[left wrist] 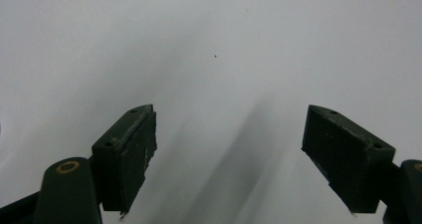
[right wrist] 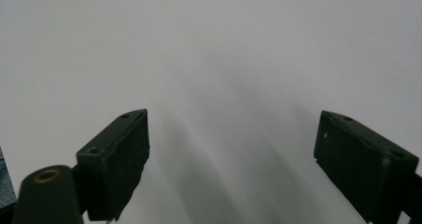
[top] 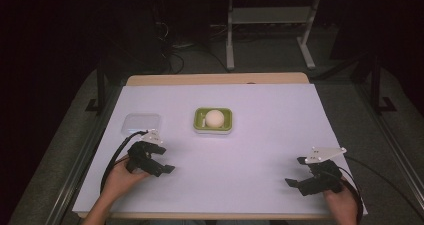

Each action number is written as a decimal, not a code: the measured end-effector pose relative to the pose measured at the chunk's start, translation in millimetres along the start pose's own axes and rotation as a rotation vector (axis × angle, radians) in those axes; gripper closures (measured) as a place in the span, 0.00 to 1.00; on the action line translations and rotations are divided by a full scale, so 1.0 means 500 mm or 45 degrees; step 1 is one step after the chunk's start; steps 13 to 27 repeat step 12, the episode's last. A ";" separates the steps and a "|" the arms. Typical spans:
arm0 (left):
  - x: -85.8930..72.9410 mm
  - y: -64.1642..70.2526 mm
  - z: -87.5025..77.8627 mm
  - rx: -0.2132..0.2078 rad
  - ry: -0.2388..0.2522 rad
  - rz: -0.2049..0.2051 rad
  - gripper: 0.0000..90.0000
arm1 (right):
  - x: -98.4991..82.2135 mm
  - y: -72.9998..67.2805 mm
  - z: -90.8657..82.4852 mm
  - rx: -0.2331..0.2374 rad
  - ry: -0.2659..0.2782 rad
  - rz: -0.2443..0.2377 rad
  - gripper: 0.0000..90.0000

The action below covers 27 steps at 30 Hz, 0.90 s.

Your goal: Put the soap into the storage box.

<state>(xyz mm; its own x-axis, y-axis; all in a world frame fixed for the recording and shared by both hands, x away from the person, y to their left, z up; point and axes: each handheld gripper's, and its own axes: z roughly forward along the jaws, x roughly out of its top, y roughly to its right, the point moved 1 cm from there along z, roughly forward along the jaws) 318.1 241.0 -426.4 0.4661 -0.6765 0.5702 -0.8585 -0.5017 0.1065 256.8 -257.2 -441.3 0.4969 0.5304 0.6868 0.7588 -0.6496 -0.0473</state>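
your left hand-held gripper (top: 159,166) and right hand-held gripper (top: 296,179) rest low on the white counter (top: 260,130), jaws apart and empty. farther off, a pale ball (top: 215,118) sits in the green dish (top: 199,122); the clear lid (top: 141,123) is faint.

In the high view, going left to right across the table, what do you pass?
Left gripper → clear lidded container → green dish holding a pale ball → right gripper. All sit on the white table sheet.
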 end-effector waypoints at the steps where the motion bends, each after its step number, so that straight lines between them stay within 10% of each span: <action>1: -0.003 0.003 0.000 0.001 0.004 -0.010 0.23 | 0.000 0.000 0.000 0.001 -0.001 0.000 0.15; 27: -0.040 0.021 0.004 0.009 0.056 -0.028 0.23 | 0.000 -0.001 -0.002 0.002 0.004 -0.004 0.15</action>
